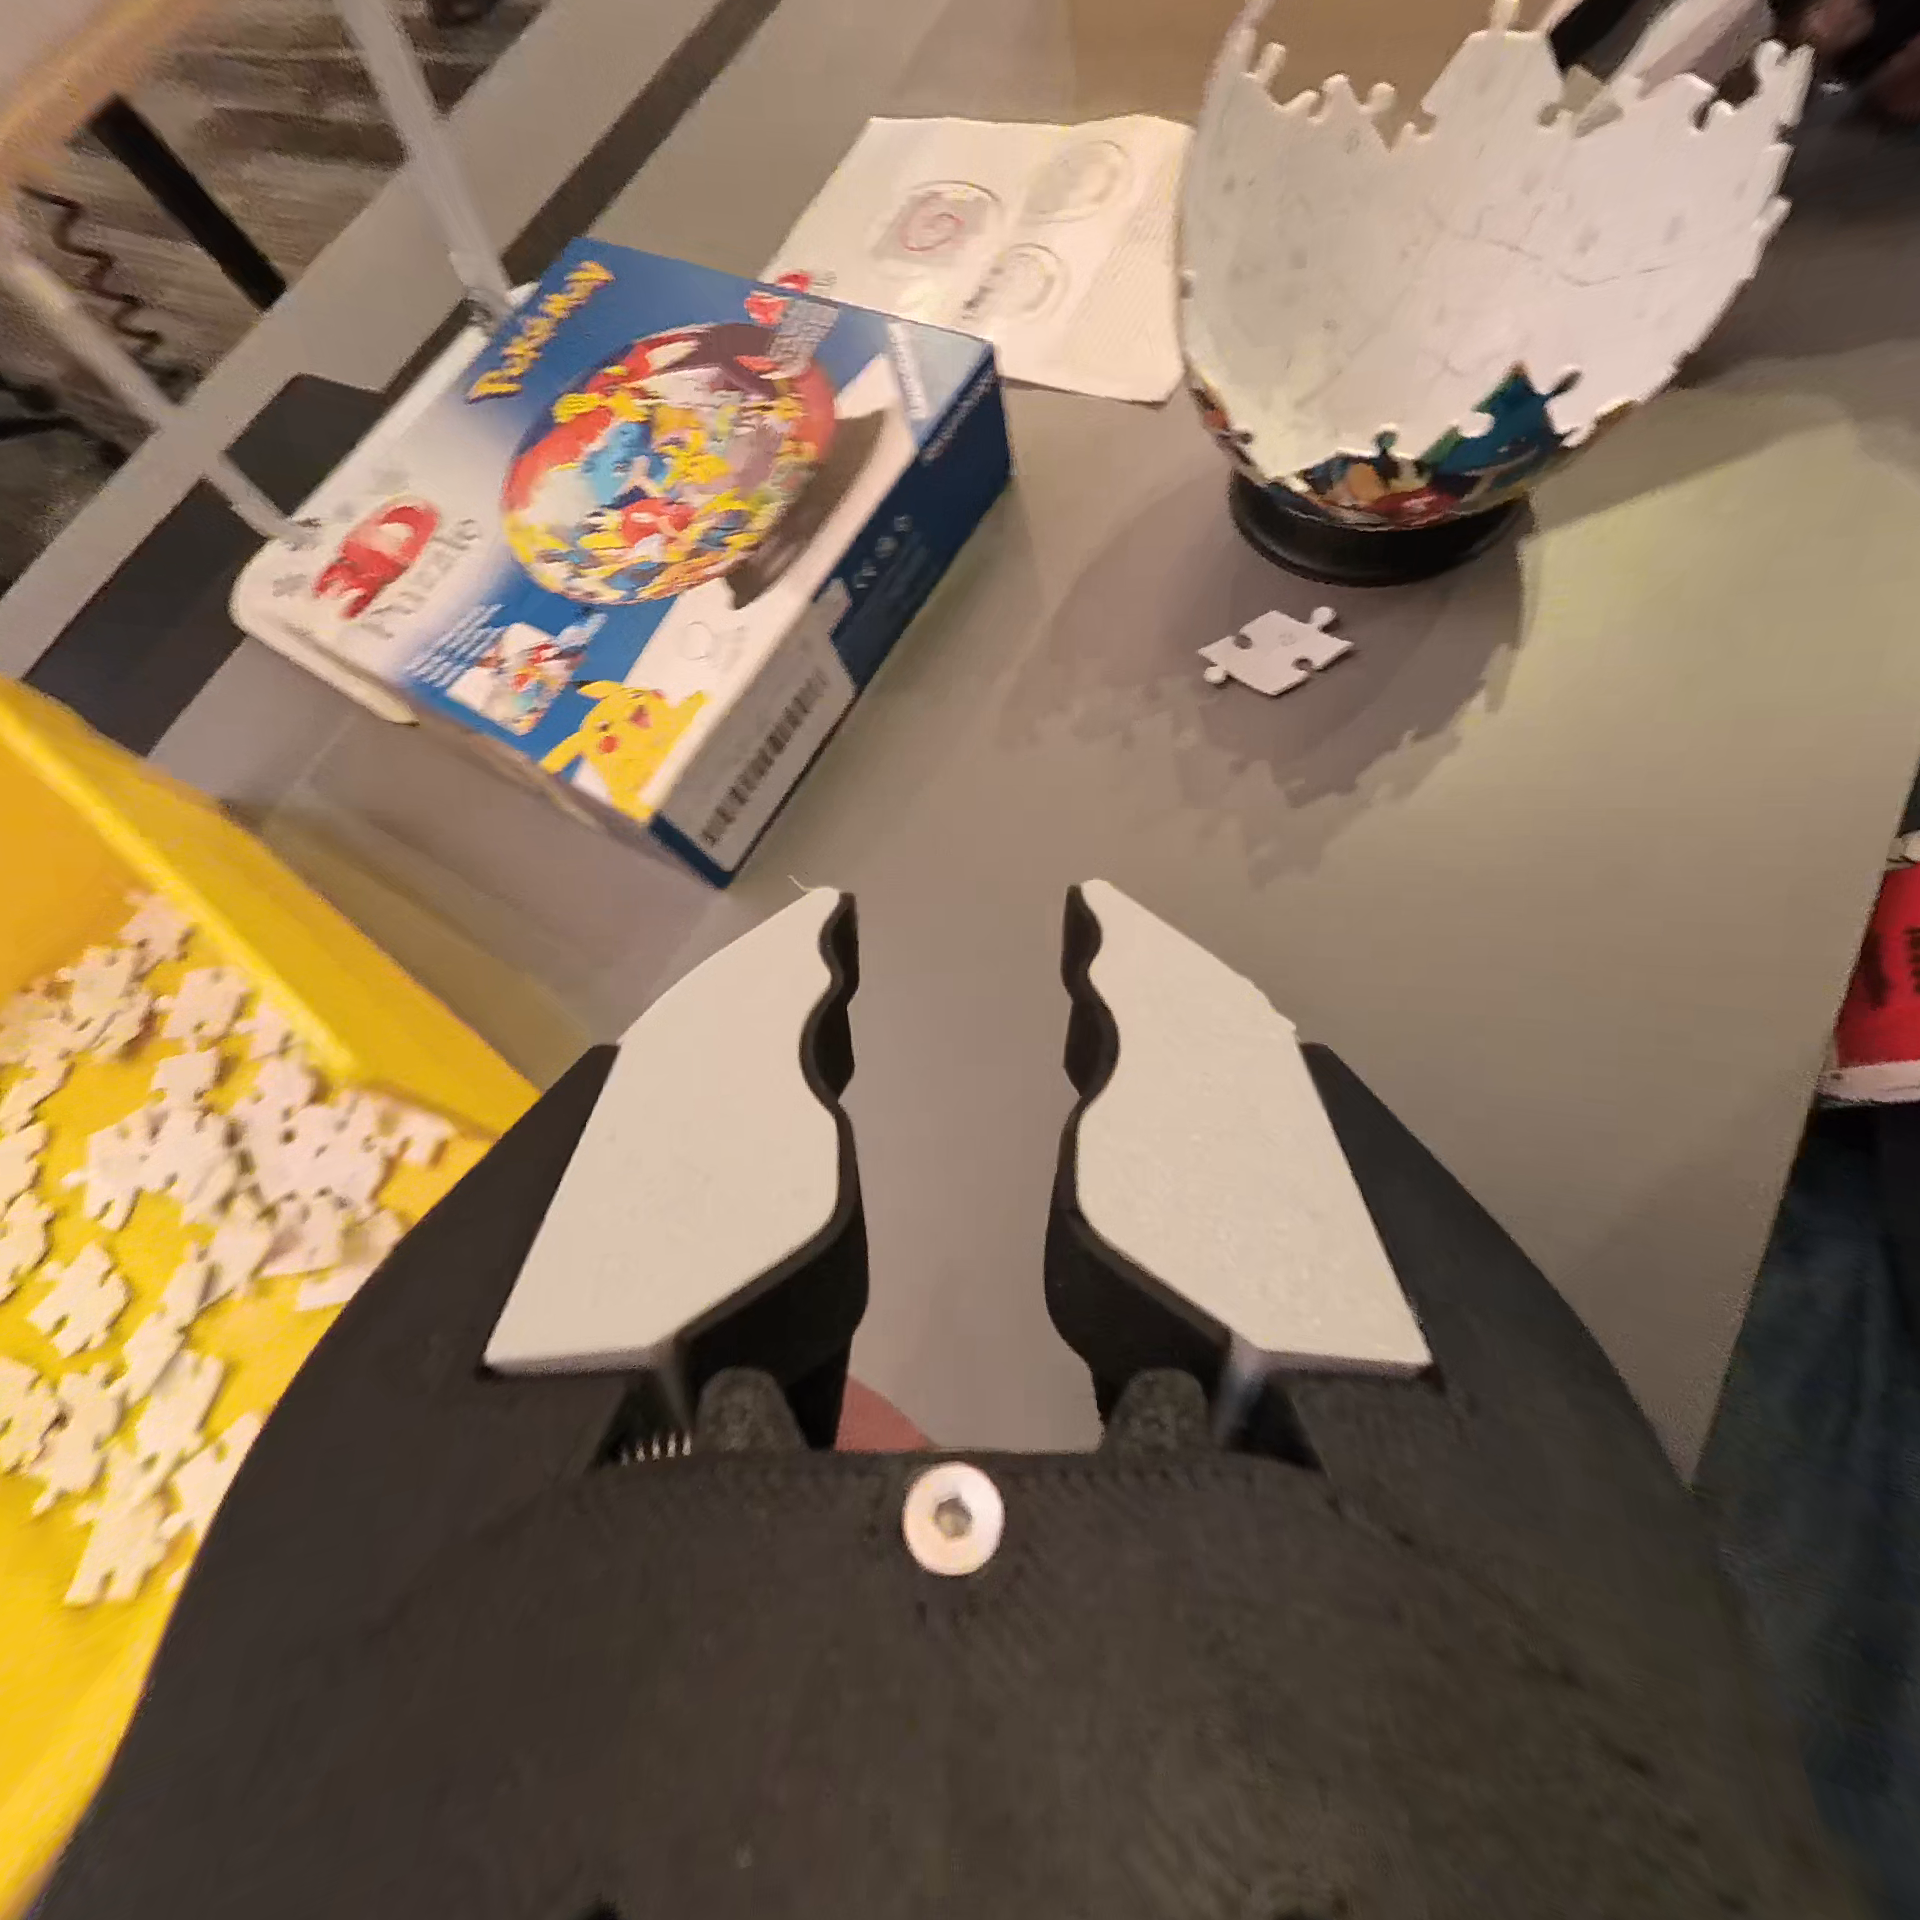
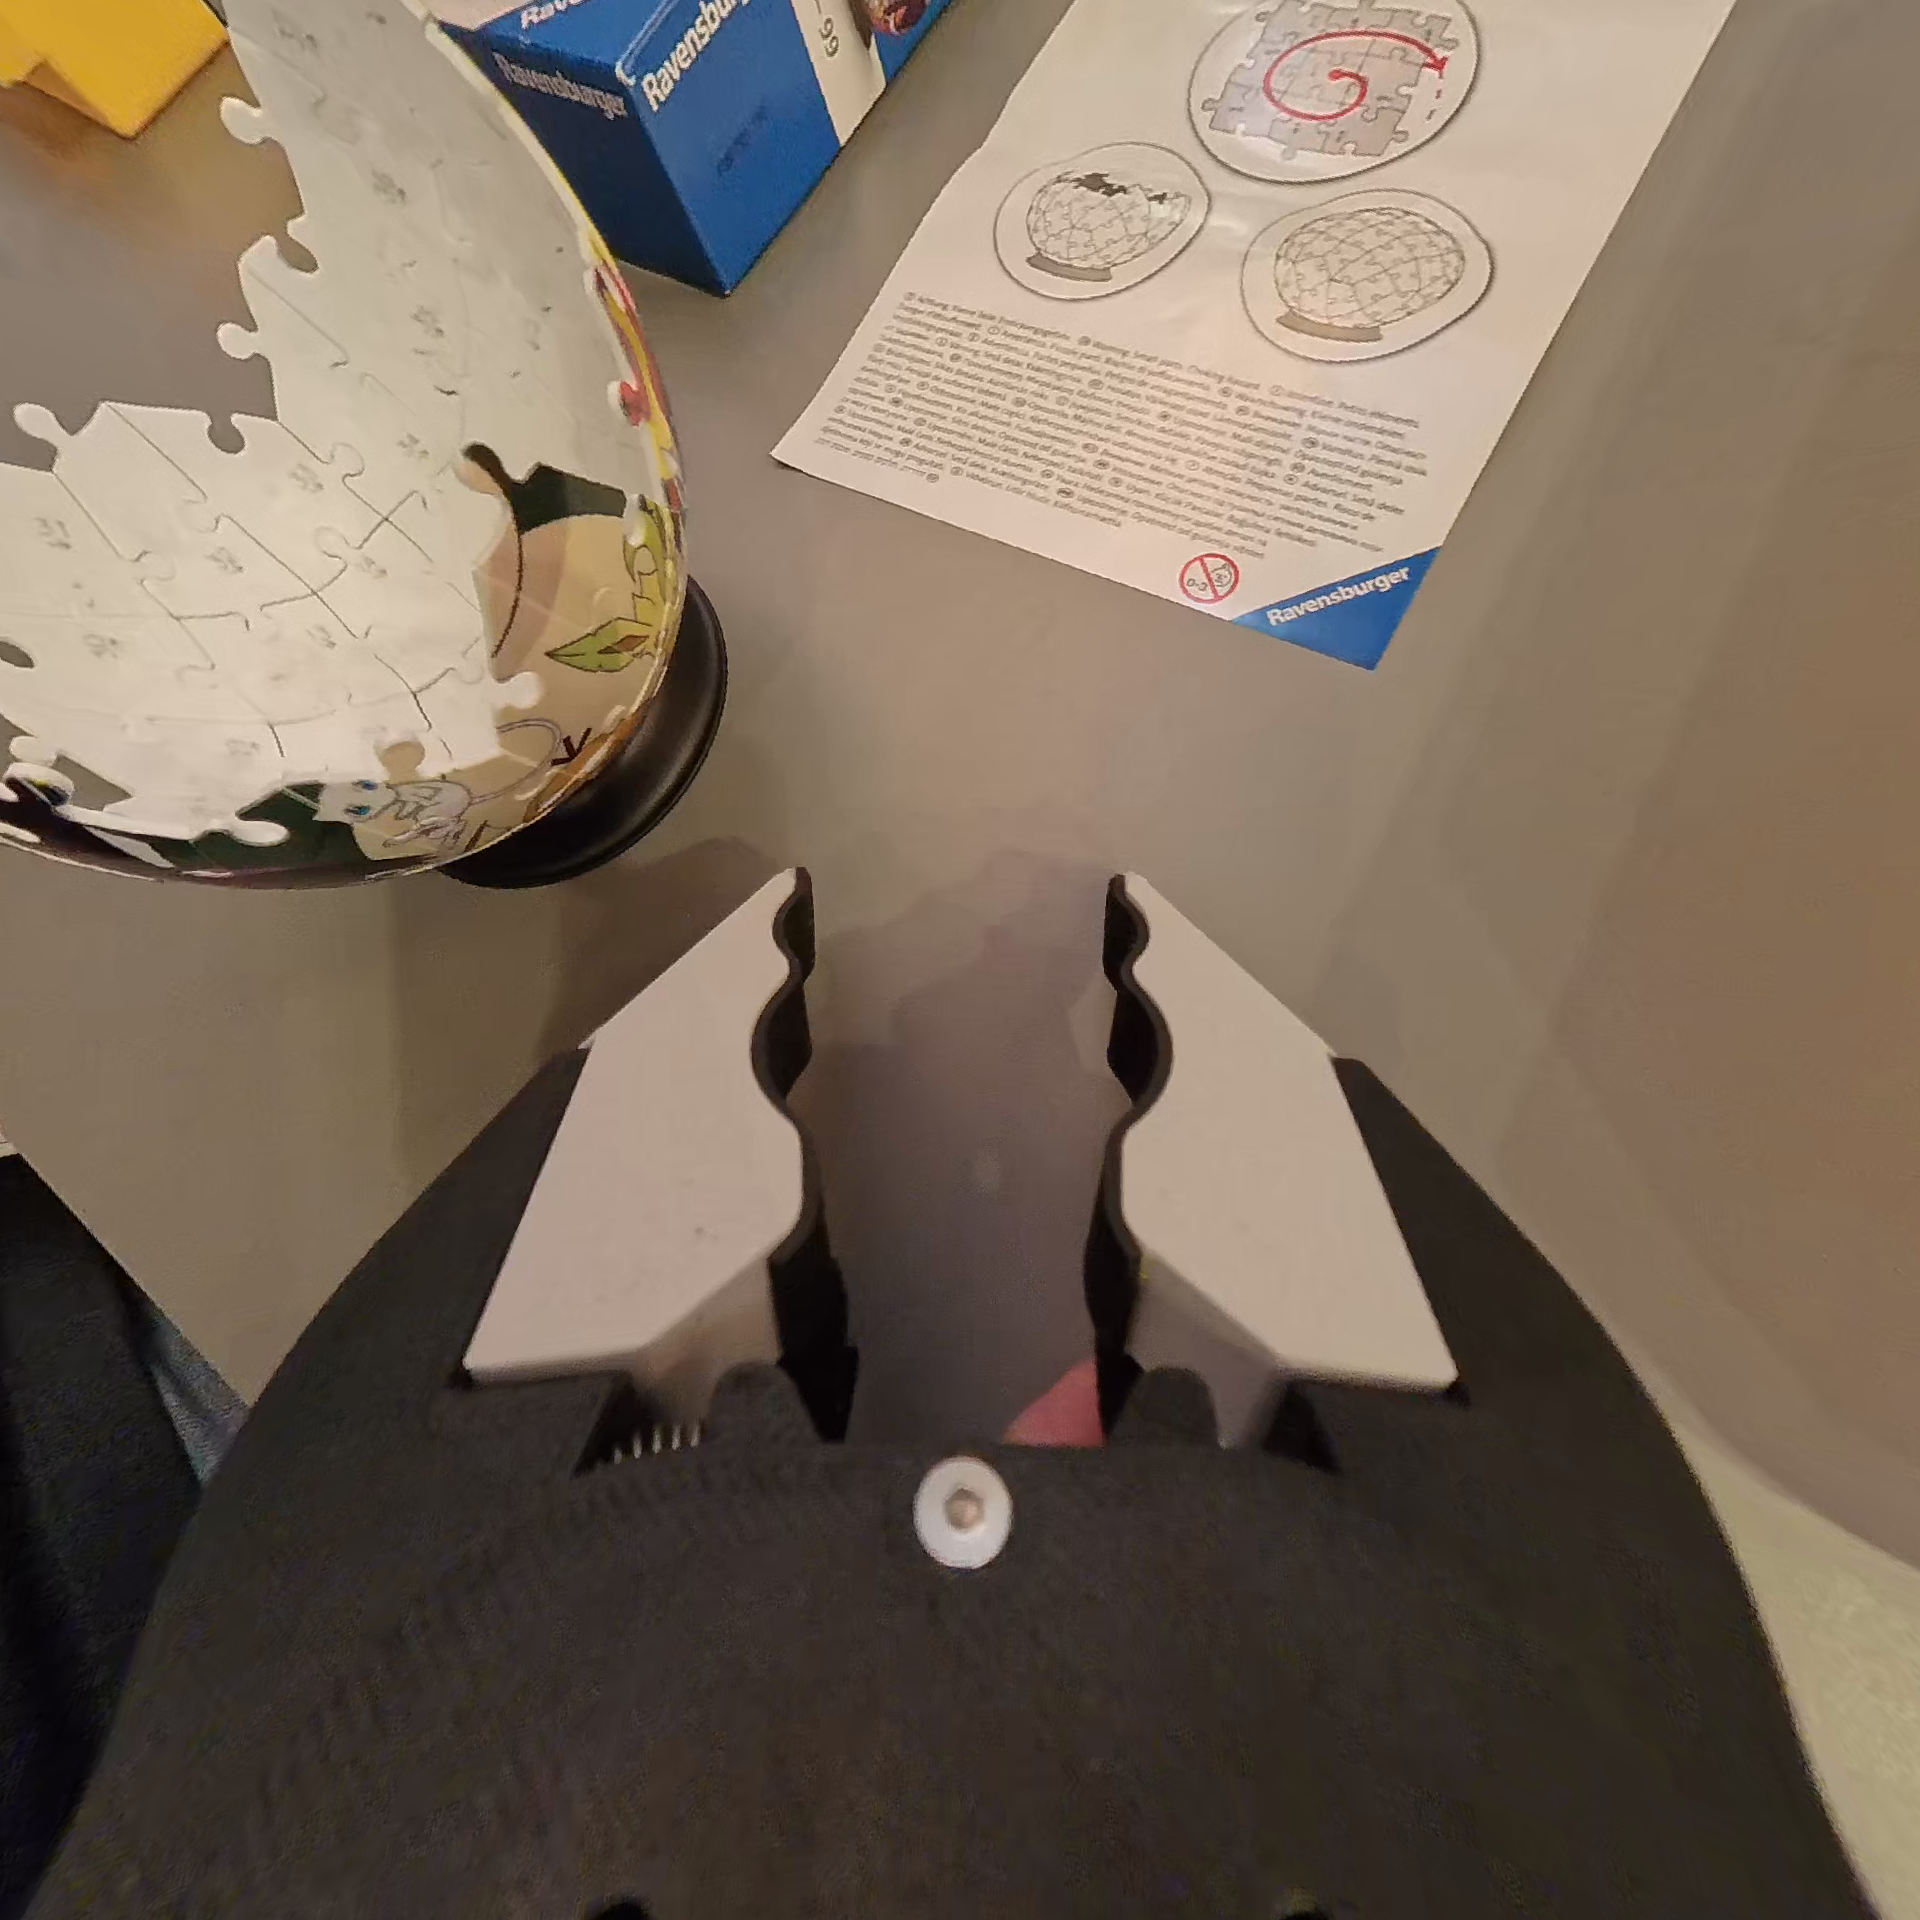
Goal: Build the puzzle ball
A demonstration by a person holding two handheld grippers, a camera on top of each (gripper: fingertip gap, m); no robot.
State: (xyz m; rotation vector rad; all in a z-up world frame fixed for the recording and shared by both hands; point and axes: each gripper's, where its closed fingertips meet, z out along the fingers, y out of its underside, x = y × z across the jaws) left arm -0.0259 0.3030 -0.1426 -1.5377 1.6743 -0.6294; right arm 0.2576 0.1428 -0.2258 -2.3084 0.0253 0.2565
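Observation:
A half-built puzzle ball (image 1: 1455,270), white inside and coloured outside, stands open on a black ring stand (image 1: 1371,530) at the far right of the grey table. It also shows in the right wrist view (image 2: 312,540), at the left on the stand (image 2: 665,748). One loose white piece (image 1: 1276,646) lies on the table in front of the stand. A yellow bin (image 1: 135,935) at the left holds several white loose pieces (image 1: 187,1153). My left gripper (image 1: 961,914) is open and empty above the table. My right gripper (image 2: 958,894) is open and empty, right of the ball.
The blue puzzle box (image 1: 644,540) lies flat behind the left gripper; its corner also shows in the right wrist view (image 2: 717,135). A paper instruction sheet (image 1: 997,239) lies beyond it, and far right in the right wrist view (image 2: 1195,436). A red object (image 1: 1886,997) sits at the table's right edge. The grippers' ends are close to 35 cm from one another.

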